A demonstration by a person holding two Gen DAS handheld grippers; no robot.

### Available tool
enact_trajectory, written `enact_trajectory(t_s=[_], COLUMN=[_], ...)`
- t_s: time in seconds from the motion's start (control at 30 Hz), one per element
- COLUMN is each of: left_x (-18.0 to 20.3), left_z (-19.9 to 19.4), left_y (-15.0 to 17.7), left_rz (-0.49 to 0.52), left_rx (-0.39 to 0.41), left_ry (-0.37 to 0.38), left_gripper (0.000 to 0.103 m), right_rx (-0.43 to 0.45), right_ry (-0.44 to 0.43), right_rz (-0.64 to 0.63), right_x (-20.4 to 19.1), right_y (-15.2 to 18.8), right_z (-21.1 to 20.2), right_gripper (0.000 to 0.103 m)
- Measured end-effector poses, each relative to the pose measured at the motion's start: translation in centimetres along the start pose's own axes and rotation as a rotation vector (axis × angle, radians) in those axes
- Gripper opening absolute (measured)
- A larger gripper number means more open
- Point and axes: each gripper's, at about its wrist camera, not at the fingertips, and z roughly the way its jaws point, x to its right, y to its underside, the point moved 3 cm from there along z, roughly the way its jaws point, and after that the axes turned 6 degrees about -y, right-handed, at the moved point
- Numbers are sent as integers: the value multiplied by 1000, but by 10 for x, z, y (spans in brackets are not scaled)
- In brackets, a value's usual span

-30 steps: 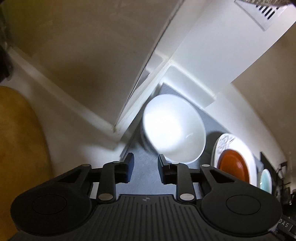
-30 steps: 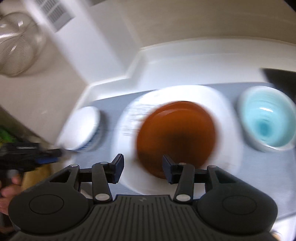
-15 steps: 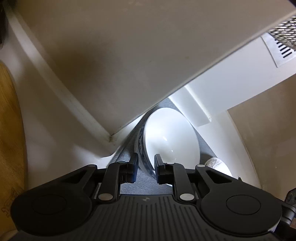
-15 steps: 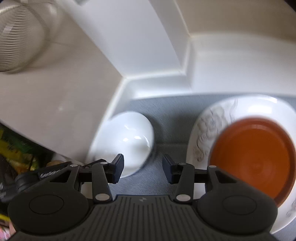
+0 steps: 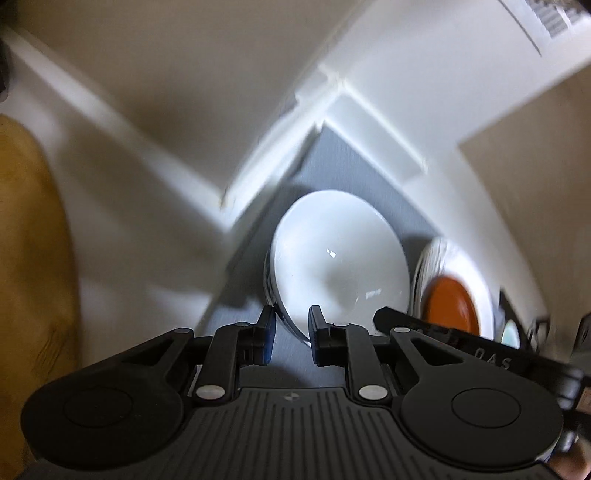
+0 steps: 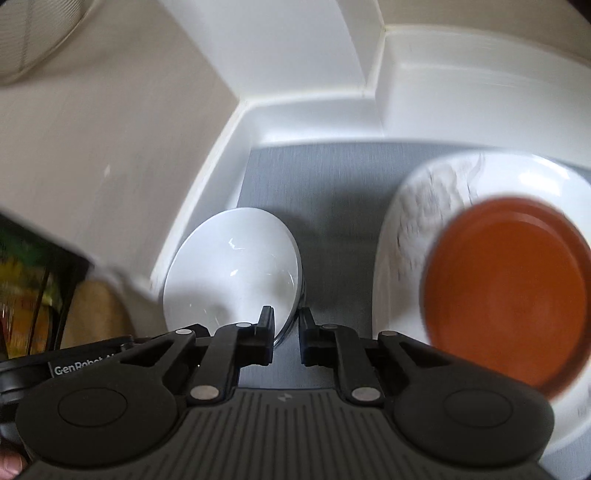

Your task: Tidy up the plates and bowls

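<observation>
White bowl (image 5: 334, 258) (image 6: 231, 275): glossy, plain inside, dark banding on outer wall; seated on grey liner (image 5: 343, 166) (image 6: 332, 184) at left end of white cabinet shelf (image 5: 373, 122) (image 6: 306, 118), close to shelf's side wall. Left gripper (image 5: 291, 339): fingers set either side of bowl's near rim, narrow gap between pads, rim lying within that gap; whether pads actually press the rim cannot be told. Right gripper (image 6: 286, 341): same posture on bowl's right-hand near edge, one finger inside the rim, one outside, gap narrow, contact likewise not discernible. White plate (image 5: 458, 280) (image 6: 480, 229): large, grey sketch pattern on rim, just beside bowl to the right, blurred. Orange dish (image 5: 448, 304) (image 6: 506, 291): resting on white plate. Pale blue bowl (image 5: 511, 334): sliver visible beyond plate in left wrist view. Wire mesh basket (image 6: 33, 33): upper left in right wrist view. Yellow-brown surface (image 5: 33, 258): far left, unidentified.
</observation>
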Motion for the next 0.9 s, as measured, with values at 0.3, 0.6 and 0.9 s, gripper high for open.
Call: enact_trajectory(t_s=[0.3, 0.6, 0.9], left_x=[6, 23, 17], left_z=[-4, 12, 24], left_y=[-6, -24, -22], left_rz=[130, 217, 224], left_rx=[23, 72, 61], left_ry=[-47, -90, -110], left_gripper=[66, 22, 8], right_rx=[27, 20, 3], right_ry=[-23, -29, -5], right_rz=[1, -10, -44], right_x=[0, 2, -1], right_y=[5, 1, -1], right_z=[-7, 2, 13], right_gripper=[18, 30, 42])
